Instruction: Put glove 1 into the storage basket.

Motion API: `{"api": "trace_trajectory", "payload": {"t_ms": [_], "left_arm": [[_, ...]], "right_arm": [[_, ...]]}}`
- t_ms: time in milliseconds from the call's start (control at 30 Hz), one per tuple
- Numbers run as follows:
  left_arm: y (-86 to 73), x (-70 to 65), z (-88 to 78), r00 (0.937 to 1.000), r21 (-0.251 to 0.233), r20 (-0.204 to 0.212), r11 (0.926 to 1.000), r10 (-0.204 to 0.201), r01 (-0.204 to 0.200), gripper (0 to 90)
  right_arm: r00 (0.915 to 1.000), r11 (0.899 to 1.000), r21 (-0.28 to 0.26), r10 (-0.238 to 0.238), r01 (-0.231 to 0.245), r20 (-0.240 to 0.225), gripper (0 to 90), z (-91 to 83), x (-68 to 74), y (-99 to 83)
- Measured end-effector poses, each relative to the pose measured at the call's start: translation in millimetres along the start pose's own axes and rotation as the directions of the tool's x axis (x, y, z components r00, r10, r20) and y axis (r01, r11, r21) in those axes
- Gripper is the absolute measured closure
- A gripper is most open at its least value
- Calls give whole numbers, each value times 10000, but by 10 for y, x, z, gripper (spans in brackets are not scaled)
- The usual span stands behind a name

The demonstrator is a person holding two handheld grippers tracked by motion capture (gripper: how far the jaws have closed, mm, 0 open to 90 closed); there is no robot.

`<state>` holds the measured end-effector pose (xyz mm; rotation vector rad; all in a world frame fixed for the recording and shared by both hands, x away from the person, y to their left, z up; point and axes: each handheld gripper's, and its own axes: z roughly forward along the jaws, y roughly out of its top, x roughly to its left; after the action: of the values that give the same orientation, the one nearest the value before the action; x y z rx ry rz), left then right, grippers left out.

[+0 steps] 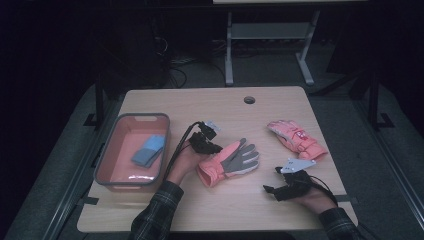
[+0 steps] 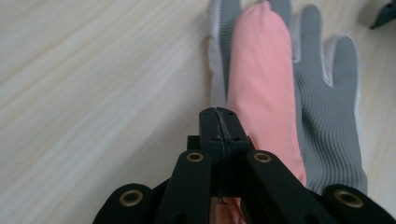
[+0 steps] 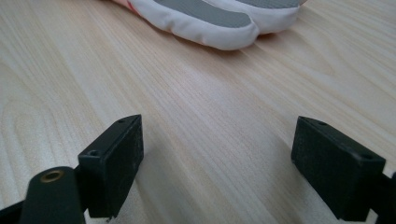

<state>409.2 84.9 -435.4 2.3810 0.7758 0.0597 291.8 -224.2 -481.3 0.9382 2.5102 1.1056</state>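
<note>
The left gripper (image 1: 209, 145) has its jaws closed tight on the pink fabric at the cuff side of the near glove (image 1: 231, 161), which lies palm-up in the middle of the desk (image 1: 210, 102), grey palm showing. In the left gripper view the pinched pink fold runs forward from the jaws over the grey fingers. The right gripper (image 1: 274, 190) rests on the desk near the glove's fingertips with its jaws wide apart and nothing between them. A second glove (image 1: 296, 138) lies well apart, further back on the right. The bin (image 1: 102, 162) at the left holds a blue cloth (image 1: 149, 150) (folded, by the look of it). My guess: this is early going, since both gloves are out on the desk, one gripped, neither in the bin.
</note>
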Motion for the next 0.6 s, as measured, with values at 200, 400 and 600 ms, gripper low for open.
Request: {"api": "trace_trajectory", "payload": {"t_ms": [200, 400, 600], "left_arm": [[-71, -144, -30, 9995, -105, 312, 9999, 13, -10, 899], [-135, -255, -92, 9983, 173, 476, 9993, 334, -342, 898], [-281, -391, -187, 9949, 225, 786, 9977, 627, -647, 898]], "right_arm": [[10000, 10000, 3, 1, -1, -1, 164, 0, 0, 0], [10000, 10000, 3, 2, -2, 2, 164, 0, 0, 0], [10000, 10000, 8, 10, -10, 4, 164, 0, 1, 0]]}}
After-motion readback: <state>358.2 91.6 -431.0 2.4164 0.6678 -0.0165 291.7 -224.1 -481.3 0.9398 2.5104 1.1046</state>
